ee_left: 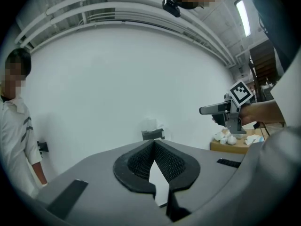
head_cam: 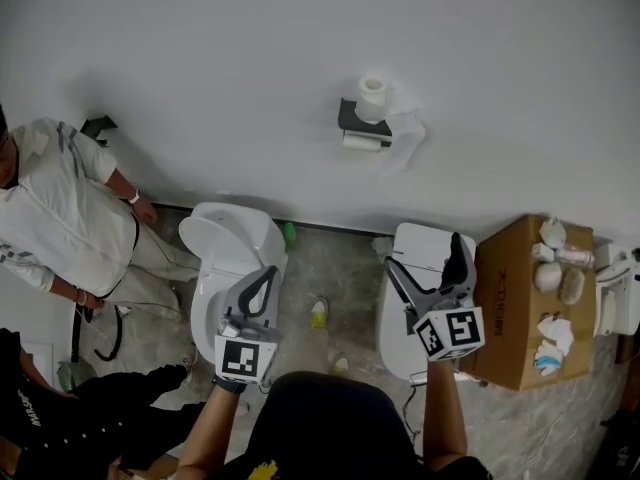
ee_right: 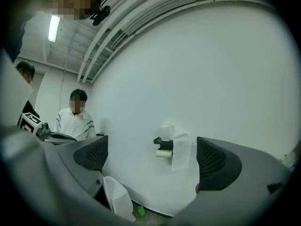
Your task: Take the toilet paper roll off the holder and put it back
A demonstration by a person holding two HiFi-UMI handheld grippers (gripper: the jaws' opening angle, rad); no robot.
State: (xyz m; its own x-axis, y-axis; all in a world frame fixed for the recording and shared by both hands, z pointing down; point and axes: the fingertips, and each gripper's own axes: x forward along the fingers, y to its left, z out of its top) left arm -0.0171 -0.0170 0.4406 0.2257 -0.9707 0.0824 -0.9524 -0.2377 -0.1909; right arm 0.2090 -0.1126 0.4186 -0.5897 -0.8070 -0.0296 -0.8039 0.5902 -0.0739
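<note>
Open room lies between the far white toilet paper roll (head_cam: 361, 142), partly hidden under its black wall holder (head_cam: 350, 120), and the near, clenched, empty left gripper (head_cam: 268, 273) and released right gripper (head_cam: 425, 258).

a plain white wall (head_cam: 250, 48) fills most of the scene and meets a mottled grey stone floor (head_cam: 345, 268) along a dark skirting strip (head_cam: 330, 228); two white toilets stand against it, the left one (head_cam: 225, 243) with its lid raised, the right one (head_cam: 425, 240) just beside a brown cardboard box (head_cam: 505, 338) that bears small white items; a small green bottle (head_cam: 289, 234) sits at the wall's foot by the left toilet. overhead, a bright strip light (ee_right: 52, 28) glows near white pipes (ee_right: 141, 13) running along the ceiling; a person in a white shirt (head_cam: 60, 208) stands at the left, near the wall.
</note>
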